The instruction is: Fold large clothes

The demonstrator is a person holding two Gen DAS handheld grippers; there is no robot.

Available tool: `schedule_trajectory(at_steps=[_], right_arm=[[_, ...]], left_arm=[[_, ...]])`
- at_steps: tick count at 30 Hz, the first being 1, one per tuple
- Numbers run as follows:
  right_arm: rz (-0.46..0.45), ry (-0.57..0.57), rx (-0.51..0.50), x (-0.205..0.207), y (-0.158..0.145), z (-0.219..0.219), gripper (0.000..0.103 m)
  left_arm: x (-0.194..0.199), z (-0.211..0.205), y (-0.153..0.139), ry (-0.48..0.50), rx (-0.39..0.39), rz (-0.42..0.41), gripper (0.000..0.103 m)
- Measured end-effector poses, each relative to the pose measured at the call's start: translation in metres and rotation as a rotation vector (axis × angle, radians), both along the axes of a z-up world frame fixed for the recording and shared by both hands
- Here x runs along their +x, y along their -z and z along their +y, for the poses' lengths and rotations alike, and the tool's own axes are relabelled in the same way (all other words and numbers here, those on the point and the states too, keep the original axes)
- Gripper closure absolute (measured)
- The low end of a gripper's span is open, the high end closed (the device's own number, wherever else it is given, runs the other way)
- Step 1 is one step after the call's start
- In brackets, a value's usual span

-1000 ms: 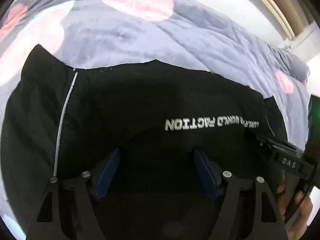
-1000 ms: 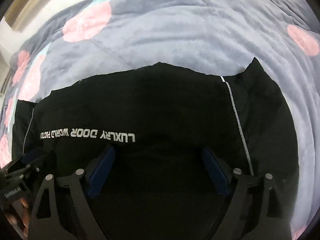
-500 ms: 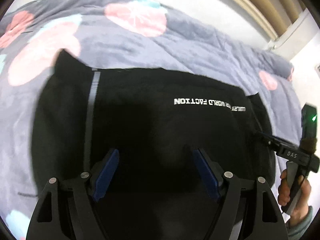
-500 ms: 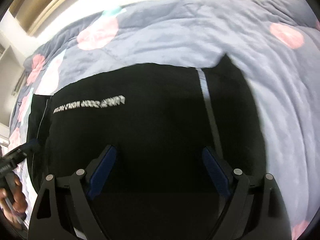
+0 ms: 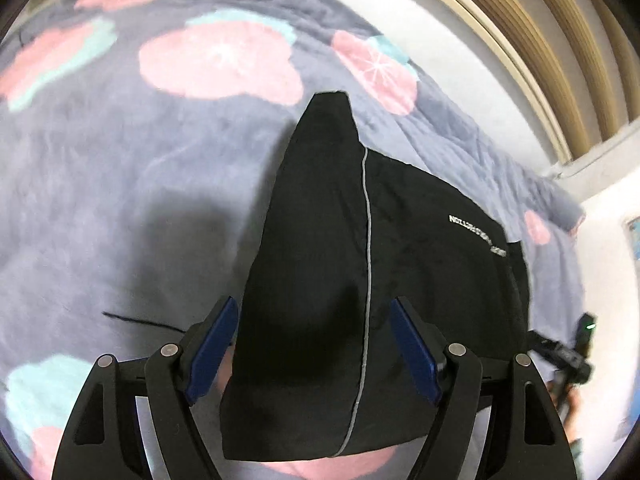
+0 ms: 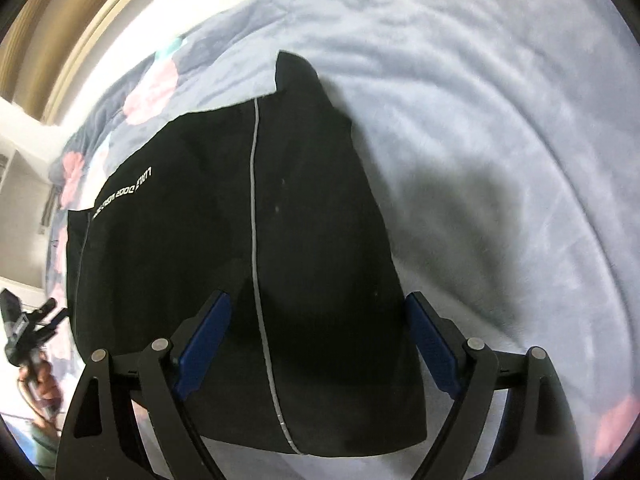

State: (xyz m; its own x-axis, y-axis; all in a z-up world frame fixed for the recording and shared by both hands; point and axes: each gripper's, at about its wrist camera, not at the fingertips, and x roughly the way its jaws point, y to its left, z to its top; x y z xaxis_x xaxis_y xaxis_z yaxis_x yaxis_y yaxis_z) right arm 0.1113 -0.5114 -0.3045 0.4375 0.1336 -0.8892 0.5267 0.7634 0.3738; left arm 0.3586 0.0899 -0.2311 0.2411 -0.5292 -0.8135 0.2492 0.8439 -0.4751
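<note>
Both grippers hang spread wide above the bed with nothing between their blue pads: the left gripper (image 5: 312, 344) over one side panel of the black garment (image 5: 380, 264), the right gripper (image 6: 318, 340) over the opposite one, probably placed to take the sides for the next fold. Underneath, the grey quilt (image 5: 120, 184) with its pink-and-teal fruit print gives a broad, soft surface. The garment lies flat on it, apparently already doubled over, each outer panel tapering to a point at the far corner. A thin white stripe (image 6: 254, 200) runs down each side, a likely fold guide. Small white lettering (image 5: 478, 234) sits near the far edge.
</note>
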Motion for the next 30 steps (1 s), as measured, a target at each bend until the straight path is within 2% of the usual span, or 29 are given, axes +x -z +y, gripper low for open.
schedule_trajectory(at_steps=[4,13,16,19,25,30], right_arm=[[0.01,0.006,0.031,0.005,0.013,-0.003,0.013],[-0.006,-0.008,0.066,0.019,0.021,-0.008,0.013],[-0.003,-0.022,0.088,0.028,0.027,-0.009,0.011],[-0.001,-0.046,0.128,0.036,0.036,-0.01,0.008],[0.011,-0.116,0.264,0.049,0.062,-0.008,0.0],[-0.006,-0.168,0.423,0.058,0.087,-0.006,0.0]], left_arm=[[0.005,0.002,0.015,0.007,-0.014,0.036,0.023],[0.012,-0.005,0.039,0.036,-0.045,0.1,0.023],[0.017,-0.012,0.055,0.087,-0.086,0.173,0.024],[0.018,-0.02,0.061,0.137,-0.083,0.181,0.024],[0.019,-0.029,0.075,0.216,-0.102,0.247,0.021],[0.023,-0.033,0.095,0.236,-0.171,0.34,0.019]])
